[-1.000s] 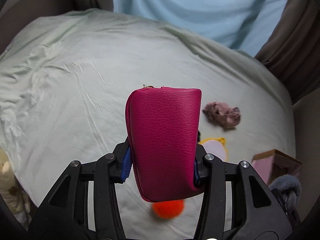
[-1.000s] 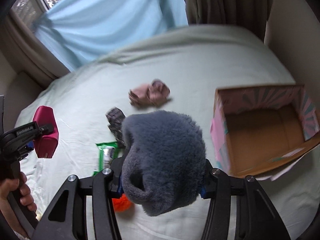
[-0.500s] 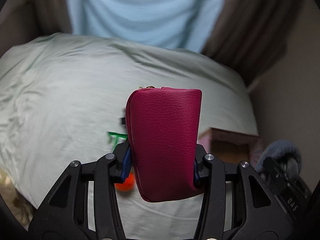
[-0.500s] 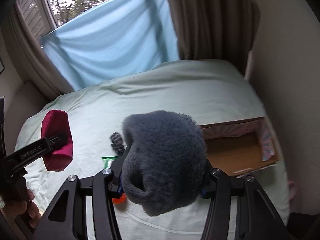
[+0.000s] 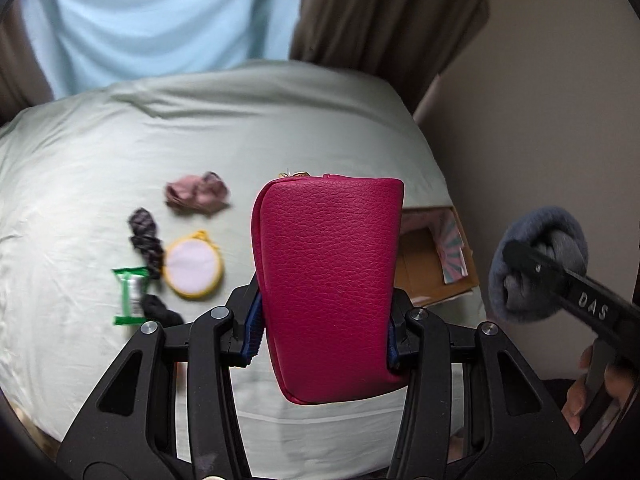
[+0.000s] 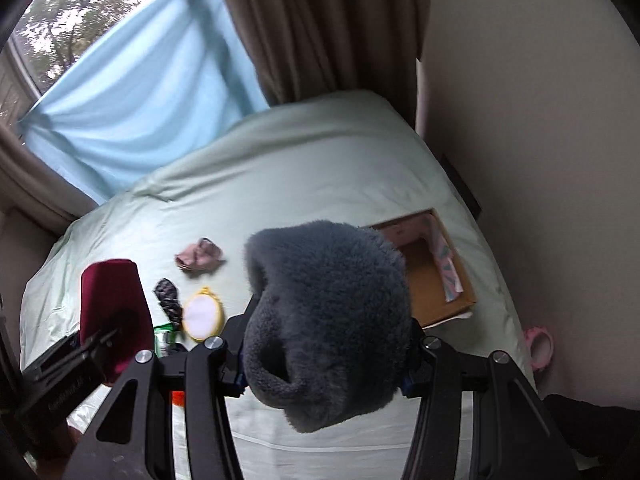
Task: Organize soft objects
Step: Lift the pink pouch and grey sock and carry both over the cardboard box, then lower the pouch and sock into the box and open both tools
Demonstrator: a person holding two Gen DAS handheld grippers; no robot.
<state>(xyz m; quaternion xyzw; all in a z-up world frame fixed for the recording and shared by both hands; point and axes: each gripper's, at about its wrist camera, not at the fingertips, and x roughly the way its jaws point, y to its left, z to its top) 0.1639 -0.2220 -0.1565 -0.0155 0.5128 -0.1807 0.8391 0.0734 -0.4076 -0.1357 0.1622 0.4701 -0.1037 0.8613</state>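
Two loads are shown. Left wrist view: the left gripper [image 5: 325,334] is closed on an upright magenta pouch [image 5: 328,280]; the open cardboard box [image 5: 436,264] lies just right of it, at centre right. Right wrist view: the right gripper [image 6: 326,364] is clamped on a grey fleece item [image 6: 326,320]; the box is seen beyond, to the upper right, probably nearer this gripper.

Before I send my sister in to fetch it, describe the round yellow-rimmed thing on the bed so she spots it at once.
Start at the pale green bed and find the loose items left of the open cardboard box. The round pad lies flat beside a dark patterned cloth, below a crumpled pink cloth. It alone is a neat disc, pale pink with a yellow border.
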